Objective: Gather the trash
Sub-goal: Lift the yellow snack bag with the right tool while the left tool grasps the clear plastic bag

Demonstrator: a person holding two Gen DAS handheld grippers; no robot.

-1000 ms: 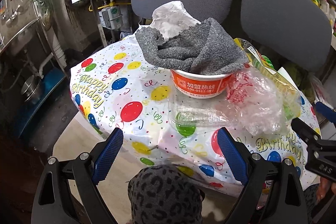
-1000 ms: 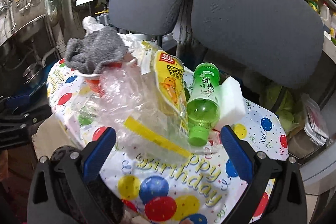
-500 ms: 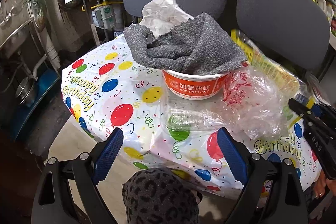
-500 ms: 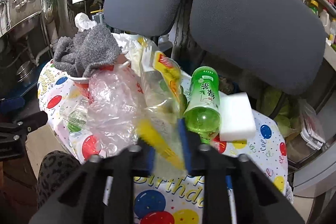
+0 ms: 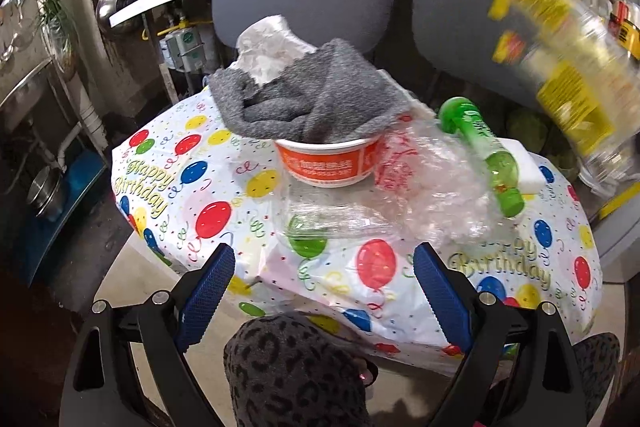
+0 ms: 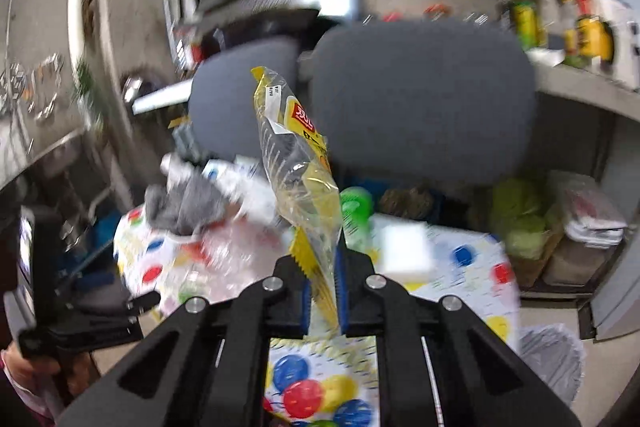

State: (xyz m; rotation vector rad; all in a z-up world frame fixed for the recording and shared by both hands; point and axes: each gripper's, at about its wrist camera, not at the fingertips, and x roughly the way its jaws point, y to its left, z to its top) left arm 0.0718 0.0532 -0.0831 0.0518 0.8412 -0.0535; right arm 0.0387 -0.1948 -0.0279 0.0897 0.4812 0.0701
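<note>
Yellow wrapper (image 6: 304,183), blurred, lower end hidden

"Happy Birthday" on the balloon-print tablecloth (image 5: 160,183), orange bowl (image 5: 326,163) lettering blurred, unreadable

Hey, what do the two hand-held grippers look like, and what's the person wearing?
Both match. The left hand-held gripper has black angular arms with triangular cut-outs, round silver bolts and blue ribbed pads. The right hand-held gripper is the same build: black frame, silver bolts, blue pads. At the lower left edge of the right wrist view, a pink sleeve shows.
</note>
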